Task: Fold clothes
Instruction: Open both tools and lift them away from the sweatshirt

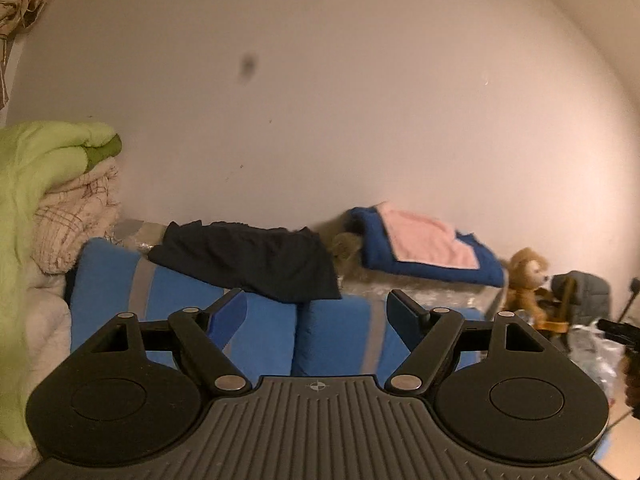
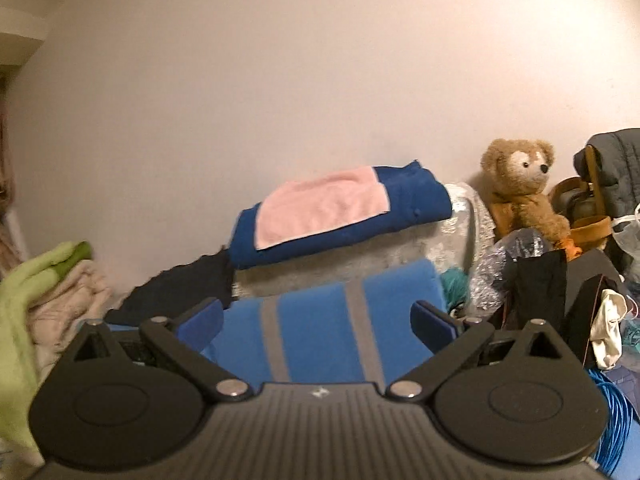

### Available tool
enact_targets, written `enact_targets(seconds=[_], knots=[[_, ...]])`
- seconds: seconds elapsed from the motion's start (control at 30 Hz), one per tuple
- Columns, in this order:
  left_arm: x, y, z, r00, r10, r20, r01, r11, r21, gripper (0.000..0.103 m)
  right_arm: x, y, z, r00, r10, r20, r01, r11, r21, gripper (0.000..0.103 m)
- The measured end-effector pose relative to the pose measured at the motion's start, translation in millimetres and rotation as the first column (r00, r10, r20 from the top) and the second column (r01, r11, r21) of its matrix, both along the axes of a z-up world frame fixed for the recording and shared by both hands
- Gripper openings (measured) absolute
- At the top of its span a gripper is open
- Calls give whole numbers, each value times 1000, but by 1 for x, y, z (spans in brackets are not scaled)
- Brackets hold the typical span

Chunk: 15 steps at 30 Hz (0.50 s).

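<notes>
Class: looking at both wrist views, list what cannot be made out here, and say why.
- Black garment: its kind; crumpled in the left view, mostly hidden behind the right gripper in the right.
- Clutter beside the teddy bear: overlapping, cut by the edge.
- Left gripper: open, empty.

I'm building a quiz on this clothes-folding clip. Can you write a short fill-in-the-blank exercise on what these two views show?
1. On the folded dark blue cloth lies a ____ cloth.
2. The dark garment lies spread, not yet ____.
3. Both the left gripper and the right gripper are ____, holding nothing.
4. The soft toy by the wall is a ____.

Missing words: pink; folded; open; teddy bear
</notes>
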<state>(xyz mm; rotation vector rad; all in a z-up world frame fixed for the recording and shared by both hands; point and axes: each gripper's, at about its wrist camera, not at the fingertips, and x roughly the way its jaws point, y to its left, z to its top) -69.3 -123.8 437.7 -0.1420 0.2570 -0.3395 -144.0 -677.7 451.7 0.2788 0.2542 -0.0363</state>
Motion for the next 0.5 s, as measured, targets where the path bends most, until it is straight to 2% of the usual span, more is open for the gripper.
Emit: enact_targets(seconds=[0.1, 0.23, 0.5], knots=[[9, -20, -31, 1000, 3, 30, -3, 1000, 30, 77, 13, 3, -27, 999, -32, 34, 34, 998, -48, 103], [21, -46, -82, 1000, -15, 25, 13, 997, 73, 77, 23, 13, -74, 997, -58, 45, 63, 989, -137, 103], [44, -83, -165, 998, -18, -53, 25, 991, 134, 77, 45, 26, -168, 997, -48, -54, 32, 965, -261, 103]])
